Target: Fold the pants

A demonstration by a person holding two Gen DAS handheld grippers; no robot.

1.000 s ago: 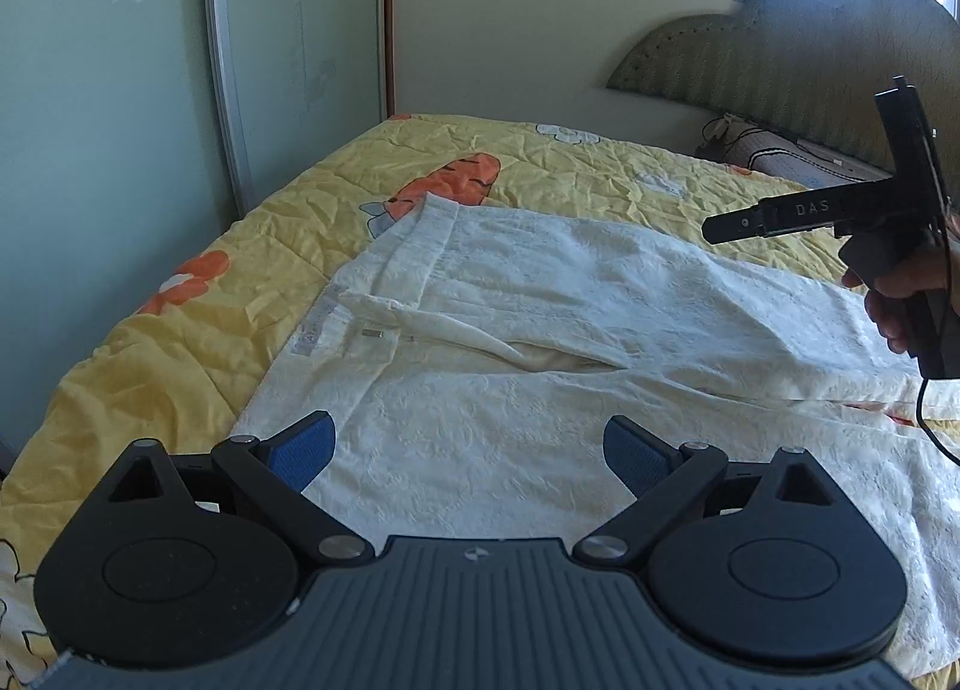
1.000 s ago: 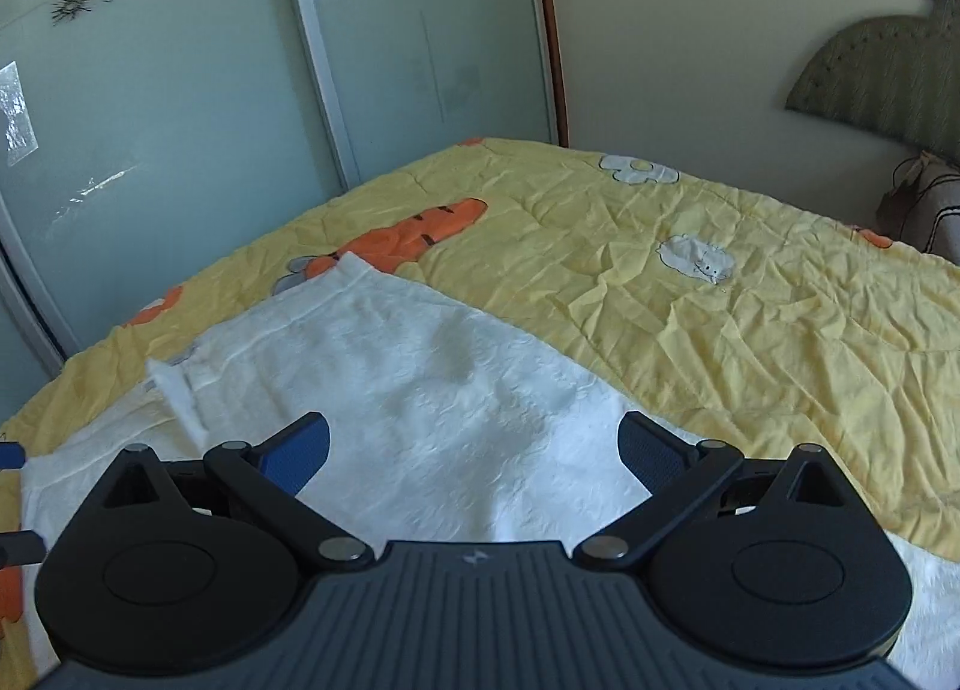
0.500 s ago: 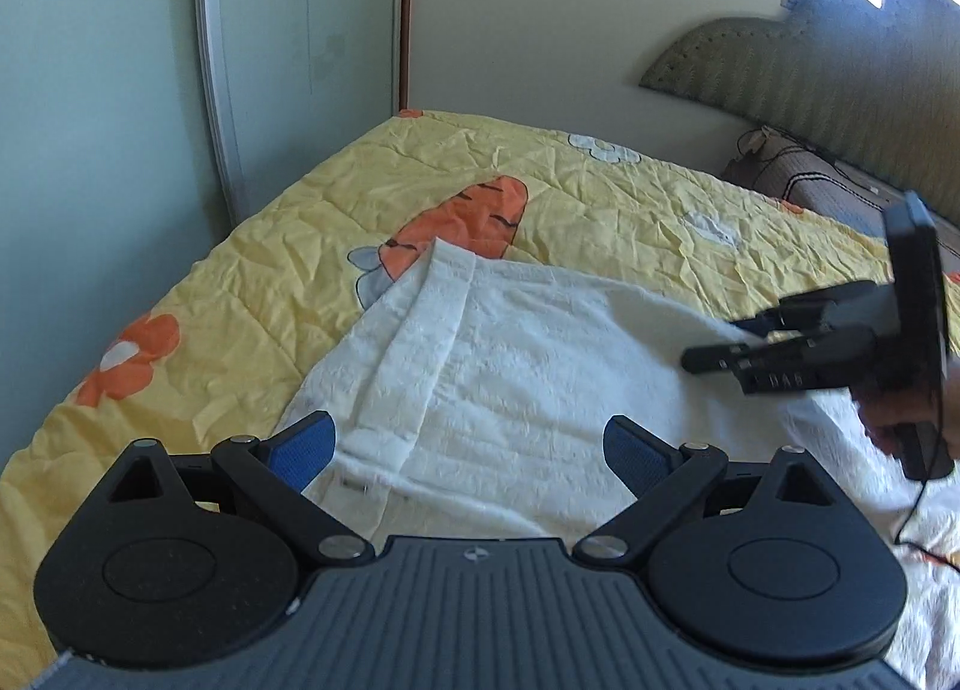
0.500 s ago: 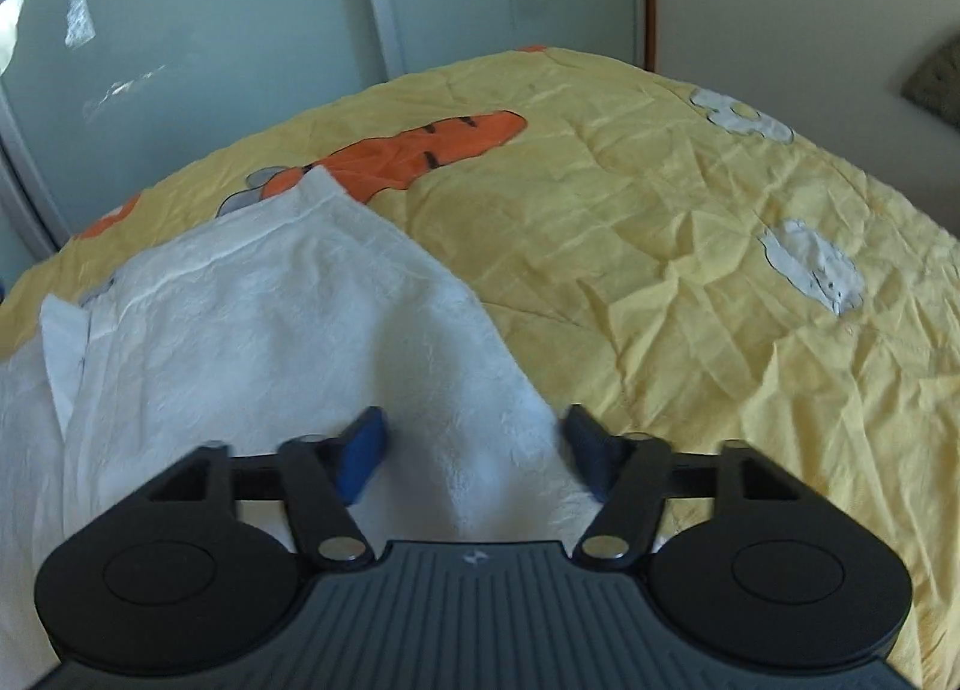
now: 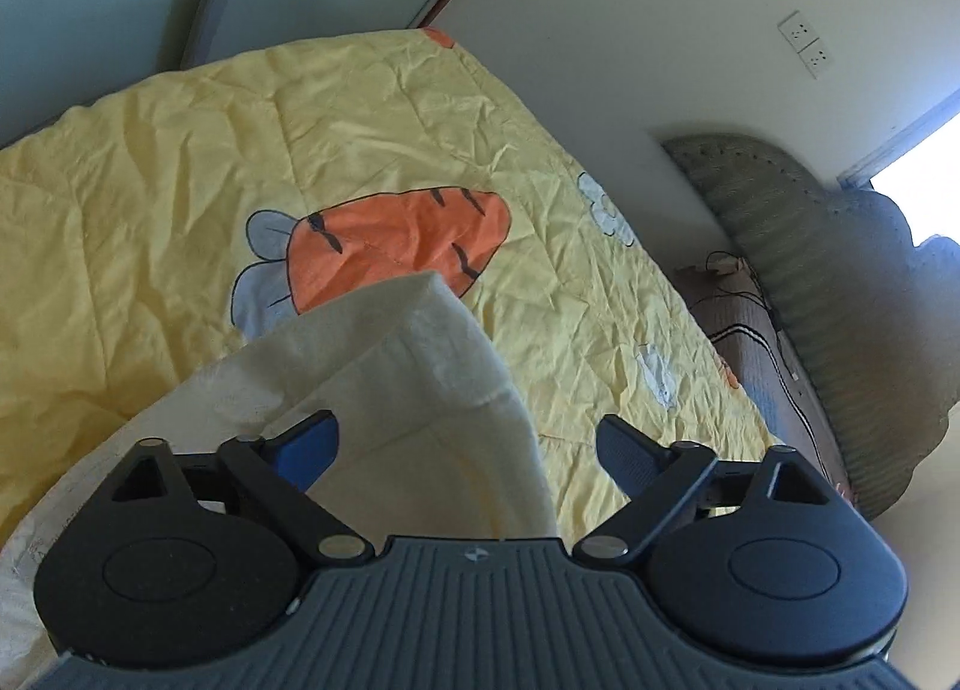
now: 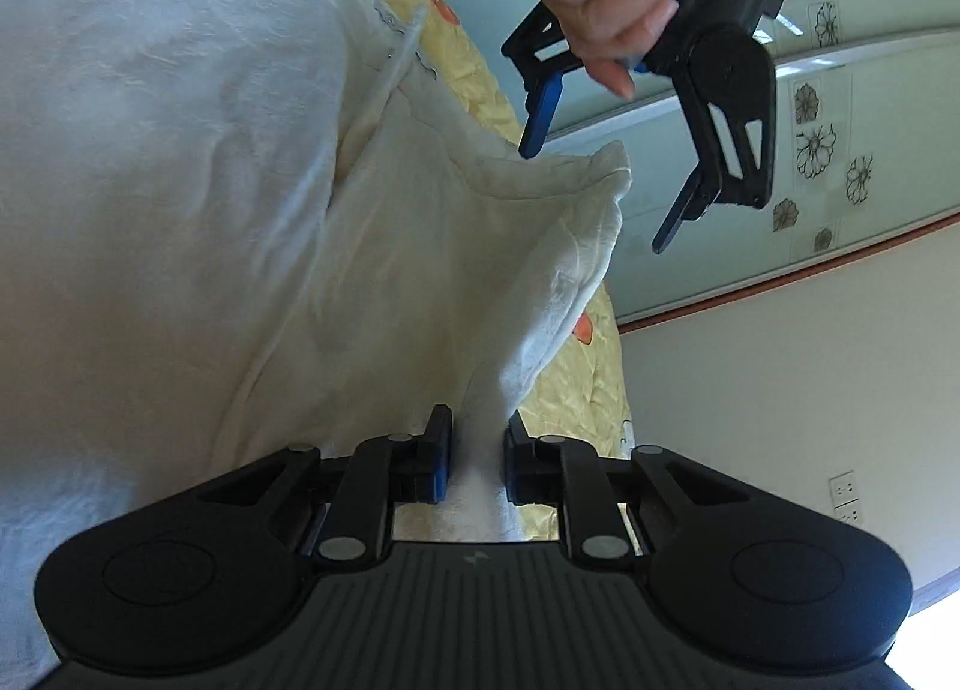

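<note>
Right gripper [image 6: 474,465], mine: just closed, pinching white pants [image 6: 180,162] hem. Left gripper [image 6: 606,192]: closing, still wide around a raised corner, not gripping. Pants lie on the bed [image 5: 150,198]; soft, limp; I'd hold corners.
</note>
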